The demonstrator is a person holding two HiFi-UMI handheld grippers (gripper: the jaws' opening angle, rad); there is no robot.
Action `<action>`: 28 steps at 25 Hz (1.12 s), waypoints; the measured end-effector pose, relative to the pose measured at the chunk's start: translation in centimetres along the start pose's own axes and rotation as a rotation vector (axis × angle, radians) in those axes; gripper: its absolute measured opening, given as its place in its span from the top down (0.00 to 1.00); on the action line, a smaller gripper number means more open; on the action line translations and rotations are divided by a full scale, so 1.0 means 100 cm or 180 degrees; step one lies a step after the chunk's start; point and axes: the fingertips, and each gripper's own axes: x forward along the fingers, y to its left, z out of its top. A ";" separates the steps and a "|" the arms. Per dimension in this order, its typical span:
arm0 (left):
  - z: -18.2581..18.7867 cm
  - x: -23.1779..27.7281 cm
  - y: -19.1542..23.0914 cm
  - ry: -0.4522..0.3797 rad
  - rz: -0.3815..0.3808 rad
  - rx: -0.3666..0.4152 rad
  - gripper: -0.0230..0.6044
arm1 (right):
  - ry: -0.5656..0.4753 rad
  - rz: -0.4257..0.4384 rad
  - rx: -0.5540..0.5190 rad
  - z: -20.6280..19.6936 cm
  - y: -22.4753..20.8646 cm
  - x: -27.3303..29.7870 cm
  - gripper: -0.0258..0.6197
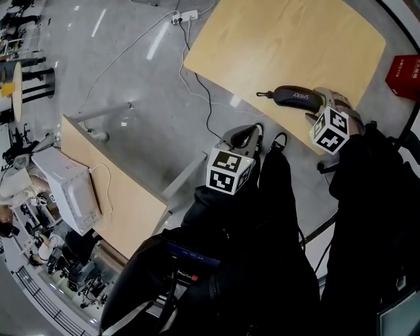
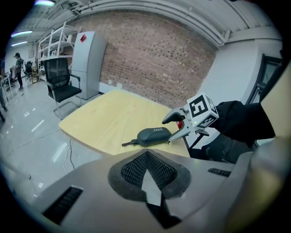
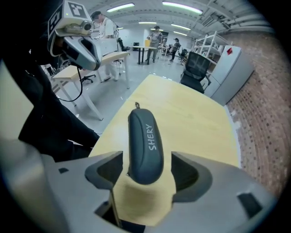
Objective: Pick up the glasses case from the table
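— What lies on the counter (image 1: 282,46)?
— The dark glasses case (image 1: 298,97), flat near its edge.
— And the tongs?
— The right tongs (image 3: 148,170) straddle the case's near end, released, pads not pressing it. The left tongs (image 2: 146,169) are clenched, empty, well apart from it.

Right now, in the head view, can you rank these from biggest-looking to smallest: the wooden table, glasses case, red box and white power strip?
1. wooden table
2. glasses case and red box: about alike, and the picture's edge cuts the box, so unranked
3. white power strip
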 end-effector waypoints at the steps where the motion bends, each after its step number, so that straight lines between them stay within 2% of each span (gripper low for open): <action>1: -0.001 -0.001 0.001 0.0002 0.0007 -0.0008 0.96 | 0.0038 0.0040 -0.0027 -0.002 0.000 0.004 0.46; 10: -0.011 -0.004 0.008 0.0028 0.0059 -0.0072 0.96 | 0.0277 0.0424 -0.0116 -0.010 0.002 0.034 0.43; 14: -0.015 -0.005 0.007 0.0037 0.0071 -0.0075 0.96 | 0.0329 0.0493 -0.0069 -0.014 0.003 0.042 0.43; 22: -0.019 -0.009 0.007 0.0050 0.0082 -0.0087 0.96 | 0.0294 0.0373 0.0014 -0.015 0.006 0.044 0.43; 28: -0.018 -0.008 0.000 0.0039 0.0062 -0.0033 0.96 | 0.0197 0.0158 0.0169 -0.014 0.002 0.032 0.43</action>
